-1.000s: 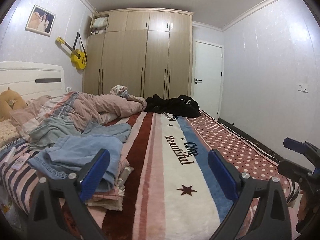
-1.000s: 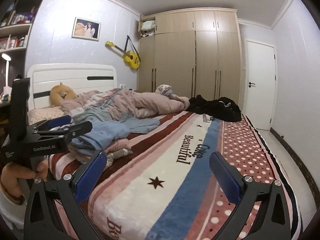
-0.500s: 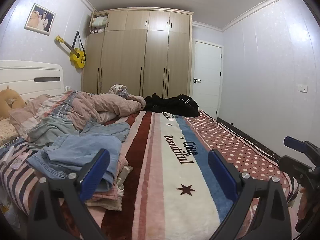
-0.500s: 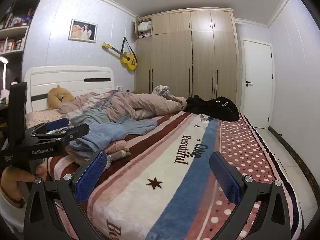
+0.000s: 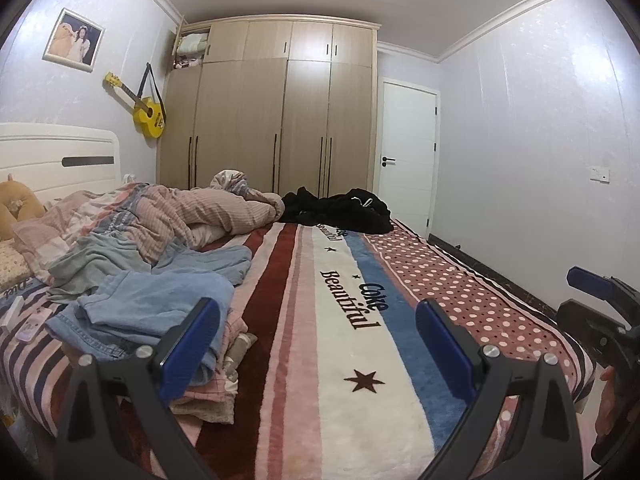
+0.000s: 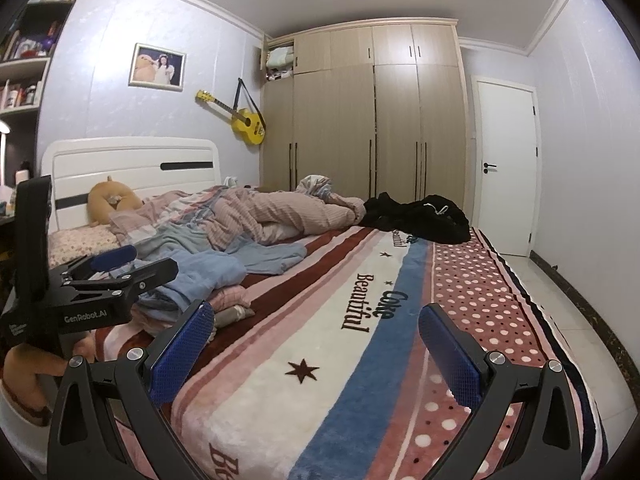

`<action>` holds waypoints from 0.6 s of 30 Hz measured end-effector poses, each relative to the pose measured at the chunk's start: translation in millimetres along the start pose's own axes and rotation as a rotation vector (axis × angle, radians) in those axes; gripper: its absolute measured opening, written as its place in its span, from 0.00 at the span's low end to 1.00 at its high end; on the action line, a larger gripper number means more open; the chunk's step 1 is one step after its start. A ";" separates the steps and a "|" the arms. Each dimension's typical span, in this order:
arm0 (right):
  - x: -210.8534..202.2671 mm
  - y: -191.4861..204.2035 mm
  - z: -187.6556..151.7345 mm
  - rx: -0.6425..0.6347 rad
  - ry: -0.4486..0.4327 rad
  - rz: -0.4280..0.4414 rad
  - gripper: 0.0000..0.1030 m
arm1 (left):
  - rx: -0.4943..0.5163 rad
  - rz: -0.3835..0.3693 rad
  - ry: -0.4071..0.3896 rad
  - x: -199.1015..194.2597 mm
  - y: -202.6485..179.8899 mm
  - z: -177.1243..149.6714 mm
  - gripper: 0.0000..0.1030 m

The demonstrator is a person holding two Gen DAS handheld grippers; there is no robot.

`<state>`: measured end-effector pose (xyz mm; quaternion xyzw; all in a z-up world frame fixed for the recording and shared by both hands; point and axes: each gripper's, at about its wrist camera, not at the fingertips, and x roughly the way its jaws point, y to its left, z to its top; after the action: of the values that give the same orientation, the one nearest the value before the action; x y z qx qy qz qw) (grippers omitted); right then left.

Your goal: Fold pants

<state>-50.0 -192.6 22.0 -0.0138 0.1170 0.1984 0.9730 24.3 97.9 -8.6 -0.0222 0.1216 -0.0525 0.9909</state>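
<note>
Left of both tongs (spread, empty) lie crumpled pants

Each handheld tool is a black frame of triangular cut-out arms, joined by round silver screws and ending in two long fingers faced with blue, finely dimpled pads. The left gripper and the right gripper look alike in build. Seen side-on from the right wrist camera, the left tool's black body carries white "GenRobot.AI" lettering, a tall black block at its rear, and a white sleeve cuff shows below it.
</note>
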 end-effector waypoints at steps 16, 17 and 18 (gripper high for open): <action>-4.6 -5.3 0.4 0.014 -0.006 -0.015 0.99 | 0.012 -0.007 0.000 2.2 -5.5 0.1 0.94; -4.9 -5.2 0.9 0.015 -0.005 -0.016 0.99 | 0.011 -0.009 0.000 2.4 -5.6 0.0 0.94; -5.0 -5.5 0.9 0.016 -0.006 -0.017 0.99 | 0.011 -0.010 0.000 2.7 -5.8 0.0 0.94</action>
<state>-52.1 -199.4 23.9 -0.0066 0.1157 0.1892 0.9751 26.3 91.8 -8.8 -0.0173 0.1212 -0.0580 0.9908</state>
